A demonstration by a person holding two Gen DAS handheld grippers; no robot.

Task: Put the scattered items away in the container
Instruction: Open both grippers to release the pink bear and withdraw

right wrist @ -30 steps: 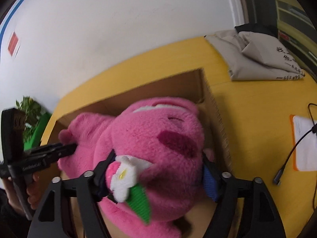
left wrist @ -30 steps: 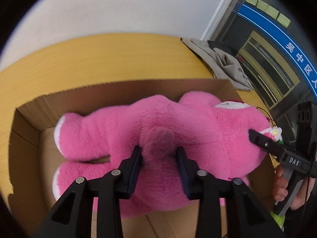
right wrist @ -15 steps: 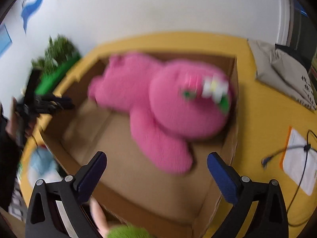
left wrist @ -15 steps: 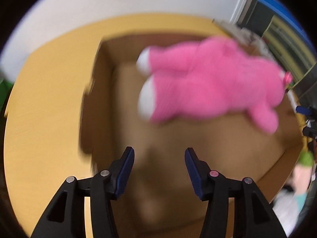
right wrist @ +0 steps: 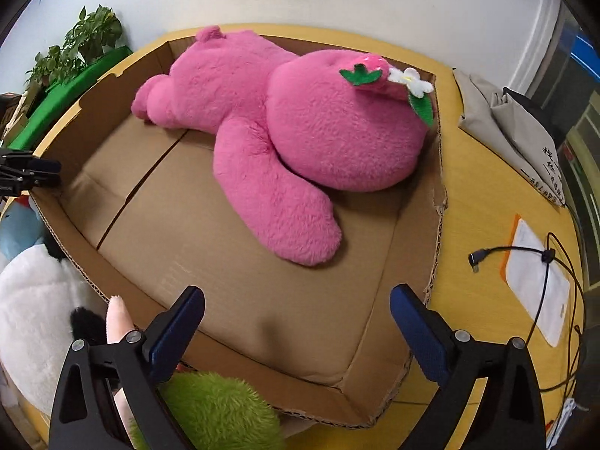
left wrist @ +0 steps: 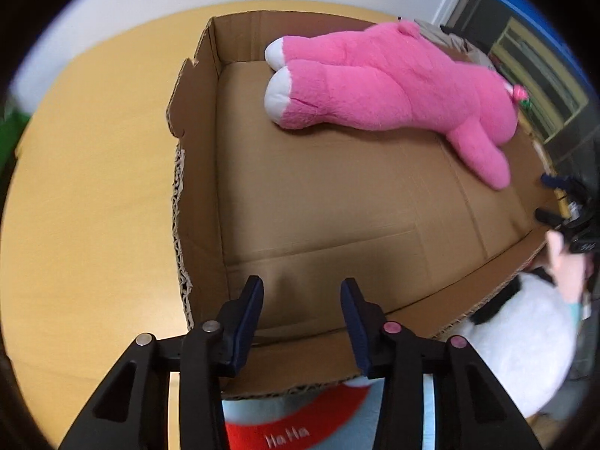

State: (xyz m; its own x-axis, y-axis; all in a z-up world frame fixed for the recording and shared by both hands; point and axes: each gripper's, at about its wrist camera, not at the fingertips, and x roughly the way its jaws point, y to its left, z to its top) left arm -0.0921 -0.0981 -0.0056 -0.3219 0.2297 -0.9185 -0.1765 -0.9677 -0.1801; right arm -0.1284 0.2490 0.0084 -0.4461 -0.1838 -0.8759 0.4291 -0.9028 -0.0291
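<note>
Pink plush bear (right wrist: 300,138) lying in cardboard box (right wrist: 435,202) toward 12 o'clock, left gripper (left wrist: 302,318) narrowing empty, right gripper (right wrist: 296,322) spread wide, empty.

One cardboard box (right wrist: 437,202) stands on the tabletop (right wrist: 483,217). One pink plush bear (right wrist: 300,131) lies inside the box, along its far wall. Outside the box, against its near wall, three soft toys show: one white and black (right wrist: 33,292), one green and fuzzy (right wrist: 221,408), and one pale blue with a red band (left wrist: 300,423). Right of the box lie one grey folded bag (right wrist: 513,127), one white pouch edged in orange (right wrist: 540,277), and one black cable (right wrist: 517,251). One potted plant (right wrist: 75,48) stands left of the box. Two tools are in view.
</note>
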